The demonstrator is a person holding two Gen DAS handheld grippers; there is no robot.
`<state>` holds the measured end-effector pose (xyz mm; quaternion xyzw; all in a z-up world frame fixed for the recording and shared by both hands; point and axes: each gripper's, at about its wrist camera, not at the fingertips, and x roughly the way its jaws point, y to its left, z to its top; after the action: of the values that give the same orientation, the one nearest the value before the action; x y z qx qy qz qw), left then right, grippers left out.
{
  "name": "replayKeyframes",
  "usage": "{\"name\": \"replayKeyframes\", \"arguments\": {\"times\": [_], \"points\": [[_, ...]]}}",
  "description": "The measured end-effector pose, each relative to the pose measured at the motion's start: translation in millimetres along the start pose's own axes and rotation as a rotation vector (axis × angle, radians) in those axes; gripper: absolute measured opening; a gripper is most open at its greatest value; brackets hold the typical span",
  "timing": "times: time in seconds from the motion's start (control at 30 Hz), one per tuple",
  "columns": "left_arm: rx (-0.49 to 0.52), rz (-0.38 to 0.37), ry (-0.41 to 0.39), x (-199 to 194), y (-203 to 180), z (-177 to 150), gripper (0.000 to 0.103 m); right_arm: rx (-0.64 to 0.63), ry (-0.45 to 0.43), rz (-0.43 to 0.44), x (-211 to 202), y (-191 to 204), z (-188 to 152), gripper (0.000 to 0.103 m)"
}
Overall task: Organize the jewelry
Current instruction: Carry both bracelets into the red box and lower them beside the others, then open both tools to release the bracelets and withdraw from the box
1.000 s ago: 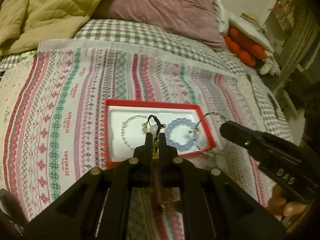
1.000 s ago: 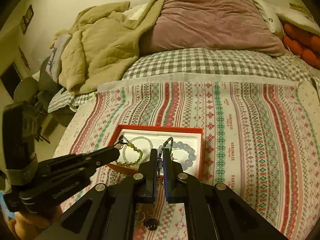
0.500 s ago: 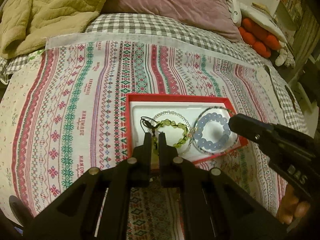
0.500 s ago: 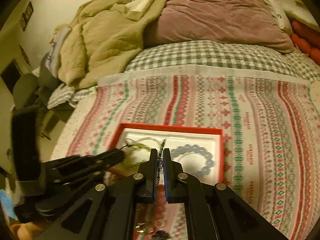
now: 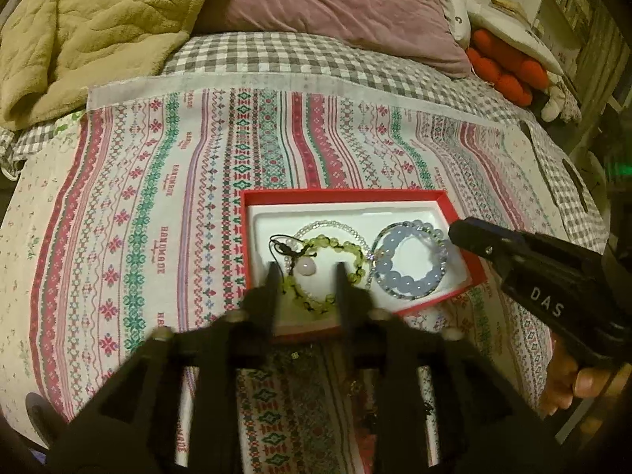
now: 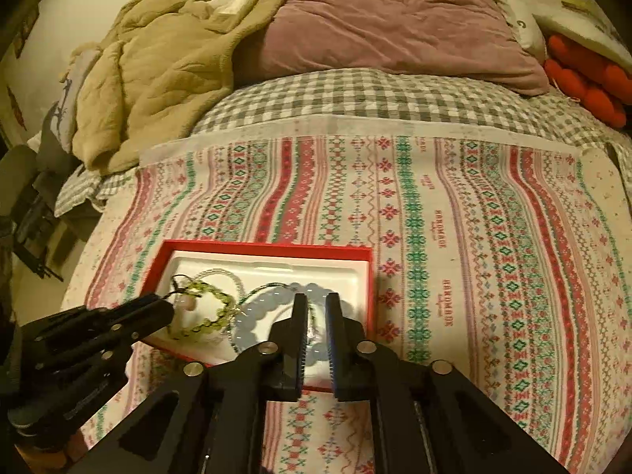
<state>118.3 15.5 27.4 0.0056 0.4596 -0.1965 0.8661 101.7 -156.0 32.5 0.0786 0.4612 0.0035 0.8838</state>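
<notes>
**Left wrist view: bracelets gathered in red tray on bed**

Left wrist camera looks over a bed spread with a patterned cloth, where a red tray holds a blue bead bracelet at right and a green bead bracelet at left. Left tongs stand parted, empty, above the green bracelet. Right tongs, slightly apart and gripping nothing, hover over the blue bracelet.
</notes>
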Motion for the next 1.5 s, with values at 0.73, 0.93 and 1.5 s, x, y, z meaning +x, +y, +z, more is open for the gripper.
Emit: {"name": "replayKeyframes", "arguments": {"times": [0.73, 0.93, 1.5], "points": [[0.063, 0.069, 0.008, -34.7, -9.8, -27.7, 0.073, -0.044, -0.028, -0.013, -58.8, -8.5, -26.0, 0.067], [0.077, 0.094, 0.012, -42.8, -8.6, -41.4, 0.08, -0.043, -0.005, -0.022, -64.5, -8.5, -36.8, 0.07], [0.13, 0.114, 0.026, -54.7, -7.6, -81.6, 0.102, -0.083, 0.03, -0.052, -71.4, -4.2, -65.9, 0.082]]}}
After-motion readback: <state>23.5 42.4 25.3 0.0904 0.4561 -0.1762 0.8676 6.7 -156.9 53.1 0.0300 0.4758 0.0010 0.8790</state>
